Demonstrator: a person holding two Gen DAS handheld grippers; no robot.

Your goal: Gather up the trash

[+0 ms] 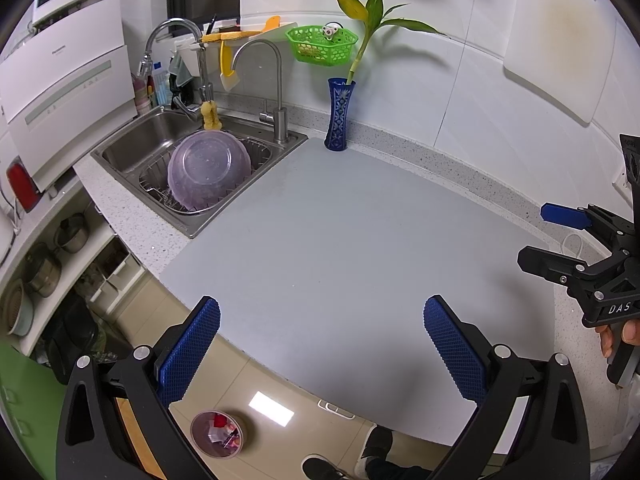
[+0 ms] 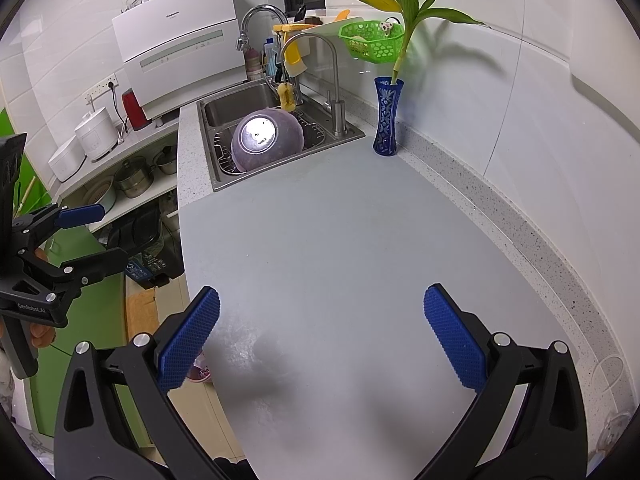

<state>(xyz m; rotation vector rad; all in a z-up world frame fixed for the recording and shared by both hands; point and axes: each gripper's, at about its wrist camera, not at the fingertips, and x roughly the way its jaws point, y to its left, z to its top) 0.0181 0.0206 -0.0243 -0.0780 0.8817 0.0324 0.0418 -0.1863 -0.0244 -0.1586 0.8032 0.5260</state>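
A small round bin [image 1: 218, 434] with red and pink scraps inside stands on the floor below the counter's front edge. In the right wrist view only a sliver of this bin [image 2: 199, 372] shows behind the left finger. My left gripper [image 1: 320, 344] is open, held over the front edge of the grey countertop [image 1: 340, 240], with nothing between its blue pads. My right gripper [image 2: 320, 336] is open too, over the grey countertop [image 2: 340, 240], empty. Each gripper appears in the other's view: the right gripper [image 1: 552, 236] at the far right, the left gripper [image 2: 96, 236] at the far left.
A steel sink [image 1: 132, 148] holds an upturned purple bowl [image 1: 208, 172] on a rack, two faucets behind it. A blue vase [image 1: 338, 116] with a bamboo stalk stands by the wall, a green basket [image 1: 322, 44] above. A person's shoe [image 1: 320, 468] is on the floor.
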